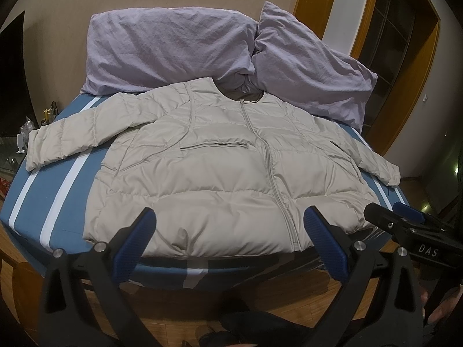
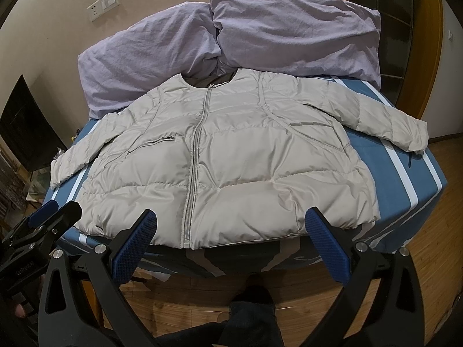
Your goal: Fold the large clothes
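A beige puffer jacket (image 1: 220, 162) lies flat and zipped on the bed, front up, collar toward the pillows, both sleeves spread out to the sides. It also shows in the right wrist view (image 2: 231, 156). My left gripper (image 1: 230, 225) is open and empty, hovering just off the jacket's bottom hem. My right gripper (image 2: 231, 225) is open and empty at the same hem, a little further right. The right gripper also shows at the right edge of the left wrist view (image 1: 405, 219), and the left gripper at the left edge of the right wrist view (image 2: 49, 214).
The bed has a blue sheet with white stripes (image 1: 52, 185). Two lilac pillows (image 1: 173, 49) lean at its head against the wall. A wooden door frame (image 1: 364, 14) stands at the right. Wooden floor (image 2: 434, 260) lies around the bed's near end. Clutter sits at the left (image 1: 26, 133).
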